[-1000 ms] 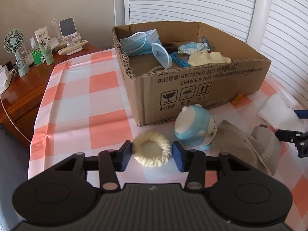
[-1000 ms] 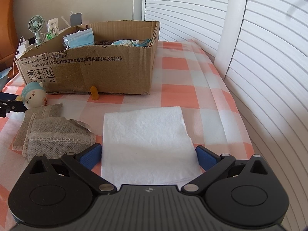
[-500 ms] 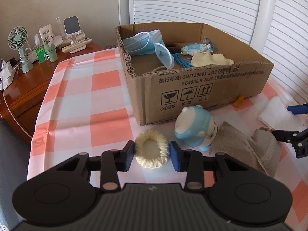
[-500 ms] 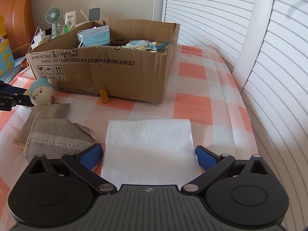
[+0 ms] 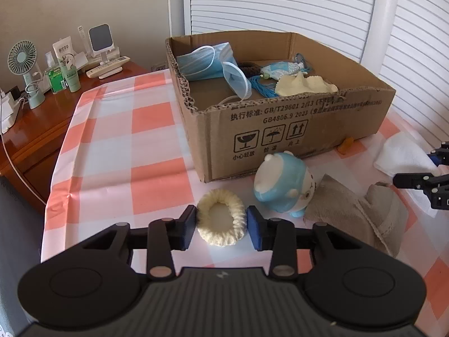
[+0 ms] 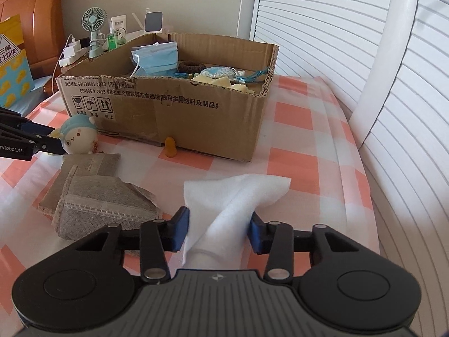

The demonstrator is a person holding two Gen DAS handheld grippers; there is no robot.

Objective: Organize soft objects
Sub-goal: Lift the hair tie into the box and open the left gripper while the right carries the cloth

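My left gripper [image 5: 221, 223] is shut on a cream knitted ring [image 5: 221, 217], squeezed into an oval, at the checked tablecloth's near side. My right gripper [image 6: 220, 231] is shut on a white cloth [image 6: 238, 196], bunched between the pads and lifted at its near end. The open cardboard box [image 5: 294, 129] [image 6: 168, 106] stands behind, holding blue face masks [image 5: 207, 61], a tasselled pouch and a cream cloth. A blue and white plush toy [image 5: 283, 185] [image 6: 80, 137] and a grey fabric piece [image 5: 359, 219] [image 6: 98, 196] lie in front of the box.
A small orange object [image 6: 170, 147] lies against the box front. A wooden side table [image 5: 33, 123] at the left carries a fan, bottles and a remote. White slatted shutters [image 6: 393, 112] run along the right and back.
Both grippers closed: the left squeezed the ring narrower, the right pinched the flat white cloth into a bunch and raised it. Both views pulled back and up a little.
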